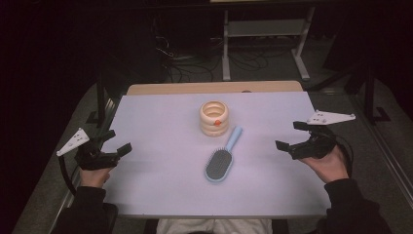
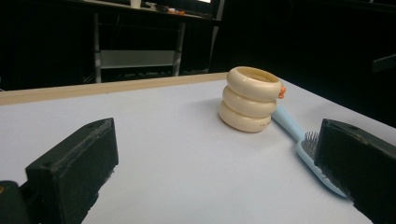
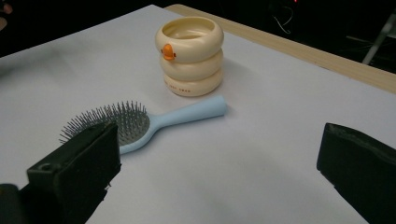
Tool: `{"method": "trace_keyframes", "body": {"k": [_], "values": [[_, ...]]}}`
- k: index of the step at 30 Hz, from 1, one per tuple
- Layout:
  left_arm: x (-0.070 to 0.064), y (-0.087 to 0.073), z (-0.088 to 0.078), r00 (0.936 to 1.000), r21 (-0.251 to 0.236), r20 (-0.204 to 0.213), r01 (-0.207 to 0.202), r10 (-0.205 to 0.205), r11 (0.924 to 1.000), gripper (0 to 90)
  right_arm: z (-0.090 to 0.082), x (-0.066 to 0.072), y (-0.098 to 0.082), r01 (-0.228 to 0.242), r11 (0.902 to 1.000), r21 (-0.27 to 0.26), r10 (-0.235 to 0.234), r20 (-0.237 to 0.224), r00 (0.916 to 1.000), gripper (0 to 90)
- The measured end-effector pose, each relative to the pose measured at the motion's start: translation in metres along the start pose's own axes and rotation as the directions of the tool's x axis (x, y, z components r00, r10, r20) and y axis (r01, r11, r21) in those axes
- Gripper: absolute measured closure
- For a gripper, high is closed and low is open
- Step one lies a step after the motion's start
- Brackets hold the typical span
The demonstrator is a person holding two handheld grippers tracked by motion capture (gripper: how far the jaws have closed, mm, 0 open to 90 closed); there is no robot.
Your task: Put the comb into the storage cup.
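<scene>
**Nothing grasped yet: hairbrush lies beside duck cup**

High view: left gripper and right gripper hover at table edges, jaws wide, empty. Hairbrush lies mid-table, bristles up, handle tip near the cream duck cup.

Left gripper view: cup upright, brush lies past it.

Right gripper view: brush nearest; pickup still to do.
</scene>
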State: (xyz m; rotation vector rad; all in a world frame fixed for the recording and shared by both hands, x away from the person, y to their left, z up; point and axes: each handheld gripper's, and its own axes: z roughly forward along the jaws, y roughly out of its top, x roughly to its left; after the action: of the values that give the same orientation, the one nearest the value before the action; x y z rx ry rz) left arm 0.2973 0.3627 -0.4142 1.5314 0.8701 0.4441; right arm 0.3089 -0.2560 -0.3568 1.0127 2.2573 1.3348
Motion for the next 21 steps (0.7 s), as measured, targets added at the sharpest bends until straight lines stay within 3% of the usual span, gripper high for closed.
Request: {"method": "trace_keyframes", "body": {"k": [8, 21], "values": [[0.0, 0.0, 0.0, 1.0, -0.001, 0.001, 0.004, -0.004, 1.0, 0.0, 0.011, 0.0, 0.018, 0.025, 0.9991, 0.033, -0.025, -0.015, 0.9996, 0.0], [0.0, 0.0, 0.0, 1.0, 0.002, 0.002, 0.004, -0.004, 1.0, 0.0, 0.023, 0.001, 0.029, 0.047, 0.997, 0.061, -0.045, -0.036, 0.9984, 0.0]]}}
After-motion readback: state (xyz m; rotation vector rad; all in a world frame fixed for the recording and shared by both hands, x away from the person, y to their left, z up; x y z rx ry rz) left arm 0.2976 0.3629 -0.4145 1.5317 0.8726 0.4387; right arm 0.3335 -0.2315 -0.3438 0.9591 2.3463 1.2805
